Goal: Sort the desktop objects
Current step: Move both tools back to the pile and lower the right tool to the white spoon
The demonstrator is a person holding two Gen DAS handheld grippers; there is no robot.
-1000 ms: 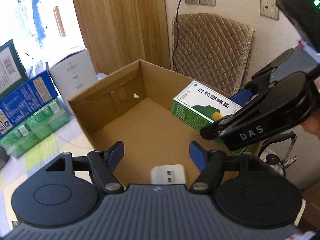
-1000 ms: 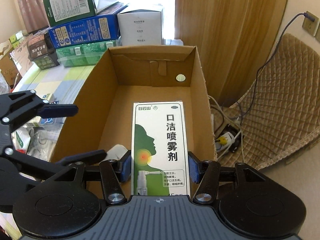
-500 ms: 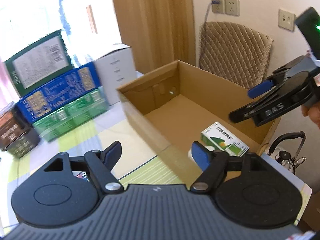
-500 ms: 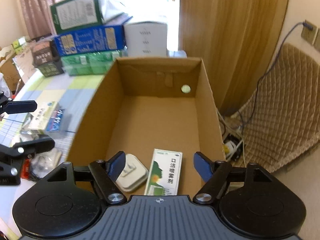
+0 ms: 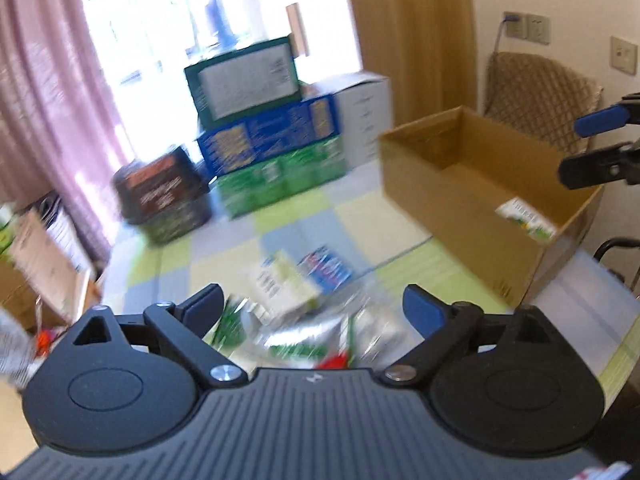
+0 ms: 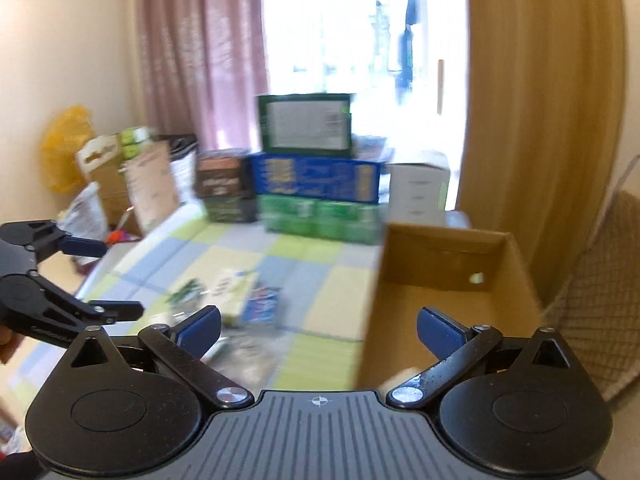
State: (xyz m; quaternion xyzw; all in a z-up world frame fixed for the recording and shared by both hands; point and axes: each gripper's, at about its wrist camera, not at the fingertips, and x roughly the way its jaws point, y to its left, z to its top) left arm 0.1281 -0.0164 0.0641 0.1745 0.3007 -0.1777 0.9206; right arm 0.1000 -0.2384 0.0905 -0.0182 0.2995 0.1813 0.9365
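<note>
An open cardboard box [image 5: 460,184] [image 6: 440,264] stands at the table's right end. Inside it a green-and-white spray carton [image 5: 526,218] lies flat, and a white item [image 6: 404,376] shows at the near wall. My left gripper [image 5: 314,304] [image 6: 112,278] hangs above a blurred pile of clear bags [image 5: 320,332], a white-green carton [image 5: 280,284] [image 6: 228,292] and a blue packet [image 5: 326,270] [image 6: 262,304]. Its jaws are opening with nothing between them. My right gripper [image 6: 320,326] [image 5: 584,146] is over the box's near left wall, jaws opening and empty.
Stacked cartons at the back: green [image 5: 244,80], blue [image 5: 268,136], light green [image 5: 280,176], dark brown [image 5: 160,188], white [image 5: 364,116]. A checked cloth [image 6: 304,280] covers the table. A quilted chair [image 5: 548,84] stands behind the box, a pink curtain [image 6: 200,60] to the left.
The right gripper let go of the spray carton, which now lies in the box. Both grippers drew back out of the box and swung left toward the table. Both jaws spread wider.
</note>
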